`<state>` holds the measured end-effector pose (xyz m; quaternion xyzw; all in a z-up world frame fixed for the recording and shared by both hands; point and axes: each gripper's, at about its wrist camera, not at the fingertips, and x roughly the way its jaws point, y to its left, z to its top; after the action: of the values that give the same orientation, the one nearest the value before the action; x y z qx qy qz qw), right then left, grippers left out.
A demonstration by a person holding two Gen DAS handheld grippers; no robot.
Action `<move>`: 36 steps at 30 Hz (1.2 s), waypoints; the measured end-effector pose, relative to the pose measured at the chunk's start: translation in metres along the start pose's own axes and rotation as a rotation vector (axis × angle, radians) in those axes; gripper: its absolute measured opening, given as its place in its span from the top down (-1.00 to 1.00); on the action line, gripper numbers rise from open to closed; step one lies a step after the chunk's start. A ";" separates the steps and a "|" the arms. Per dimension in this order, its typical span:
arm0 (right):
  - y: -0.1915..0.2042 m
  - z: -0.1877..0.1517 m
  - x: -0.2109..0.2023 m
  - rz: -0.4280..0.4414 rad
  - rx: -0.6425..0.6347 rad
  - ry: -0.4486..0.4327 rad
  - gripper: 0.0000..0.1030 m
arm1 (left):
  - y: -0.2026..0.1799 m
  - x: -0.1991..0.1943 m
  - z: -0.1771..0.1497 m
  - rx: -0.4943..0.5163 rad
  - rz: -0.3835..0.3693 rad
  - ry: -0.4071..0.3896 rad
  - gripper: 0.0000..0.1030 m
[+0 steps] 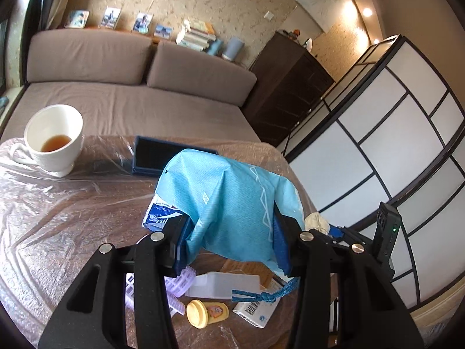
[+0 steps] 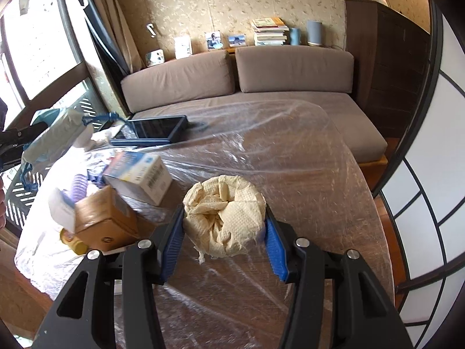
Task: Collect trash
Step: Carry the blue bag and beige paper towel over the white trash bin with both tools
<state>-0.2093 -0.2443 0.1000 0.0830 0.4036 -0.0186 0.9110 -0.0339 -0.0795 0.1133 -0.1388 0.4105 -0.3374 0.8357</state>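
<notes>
My left gripper is shut on a light blue drawstring bag, held up above the table; its blue cord dangles below. The bag also shows at the far left of the right wrist view. My right gripper is shut on a crumpled cream paper towel wad, lifted off the table. That wad sits just right of the bag. Loose trash lies under the bag: a yellow bottle, a white barcode box, a purple ribbed piece and a tissue pack.
The round table is wrapped in clear film. A white cup with tea stands far left, next to a dark tablet. A cardboard box and white carton lie left of the right gripper. A brown sofa is behind.
</notes>
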 end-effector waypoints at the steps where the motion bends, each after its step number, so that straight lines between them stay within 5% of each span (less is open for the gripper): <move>1: 0.002 0.000 -0.004 0.007 -0.003 -0.004 0.03 | -0.004 -0.007 -0.002 -0.002 0.004 -0.019 0.08; 12: 0.035 -0.031 -0.056 0.133 -0.042 -0.001 0.03 | -0.033 -0.059 -0.050 0.029 0.113 -0.101 0.08; 36: 0.093 -0.137 -0.107 0.283 -0.130 0.141 0.02 | -0.071 -0.094 -0.211 0.037 0.302 -0.009 0.08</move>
<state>-0.3724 -0.1330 0.1012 0.0813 0.4513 0.1419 0.8773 -0.2714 -0.0587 0.0733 -0.0617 0.4168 -0.2146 0.8811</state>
